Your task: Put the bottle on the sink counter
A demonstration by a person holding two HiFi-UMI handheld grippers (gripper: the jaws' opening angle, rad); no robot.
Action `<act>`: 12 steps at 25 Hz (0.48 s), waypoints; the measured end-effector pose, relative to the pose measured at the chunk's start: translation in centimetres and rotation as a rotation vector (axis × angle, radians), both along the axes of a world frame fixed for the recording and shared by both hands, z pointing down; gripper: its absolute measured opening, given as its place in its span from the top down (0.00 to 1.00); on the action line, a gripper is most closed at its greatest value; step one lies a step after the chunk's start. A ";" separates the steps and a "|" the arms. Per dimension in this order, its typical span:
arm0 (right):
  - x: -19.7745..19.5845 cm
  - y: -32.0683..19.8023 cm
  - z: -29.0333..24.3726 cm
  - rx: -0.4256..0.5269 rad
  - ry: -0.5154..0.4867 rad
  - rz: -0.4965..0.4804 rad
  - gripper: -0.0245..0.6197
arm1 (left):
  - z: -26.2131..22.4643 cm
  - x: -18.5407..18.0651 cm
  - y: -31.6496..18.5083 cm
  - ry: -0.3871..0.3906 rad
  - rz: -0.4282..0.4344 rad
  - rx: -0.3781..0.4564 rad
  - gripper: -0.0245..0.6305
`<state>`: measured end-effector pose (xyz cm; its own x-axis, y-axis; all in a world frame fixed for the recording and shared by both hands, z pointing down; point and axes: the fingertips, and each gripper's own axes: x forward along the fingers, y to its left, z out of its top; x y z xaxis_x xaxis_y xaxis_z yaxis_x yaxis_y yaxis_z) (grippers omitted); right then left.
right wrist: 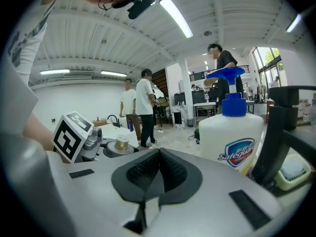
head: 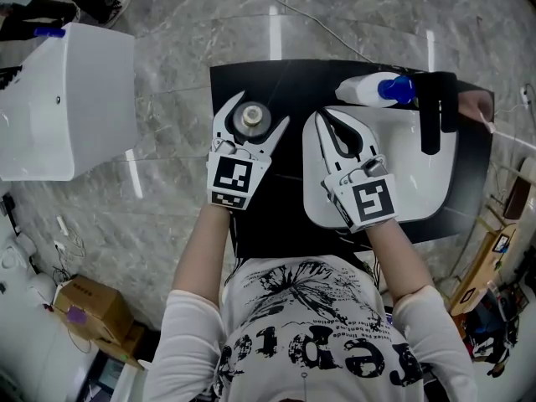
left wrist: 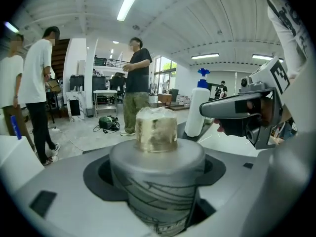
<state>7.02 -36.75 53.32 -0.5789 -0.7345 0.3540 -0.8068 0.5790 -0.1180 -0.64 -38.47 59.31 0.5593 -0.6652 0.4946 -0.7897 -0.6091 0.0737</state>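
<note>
Near one sink [head: 419, 199]: grey bottle [head: 250, 117], white bottle [head: 368, 90].

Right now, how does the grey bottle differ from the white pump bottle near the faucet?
The grey bottle has a stubby gold-toned cap; the white pump bottle has a blue pump head. The grey bottle is clamped in the left gripper's jaws; the white pump bottle stands free. The grey bottle is left of the sink; the white one at its far rim. Both stand upright.
</note>
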 end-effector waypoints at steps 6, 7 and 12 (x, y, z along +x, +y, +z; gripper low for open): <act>0.7 0.9 0.1 -0.010 -0.006 0.007 0.94 | 0.2 -0.4 1.0 0.001 -0.018 -0.023 0.43; 0.7 1.1 0.1 -0.013 -0.009 0.010 0.94 | 0.2 -0.4 1.2 -0.001 -0.019 -0.026 0.43; 0.9 2.4 -0.7 -0.009 -0.009 0.006 0.94 | 0.4 -0.2 2.9 -0.026 -0.017 -0.051 0.43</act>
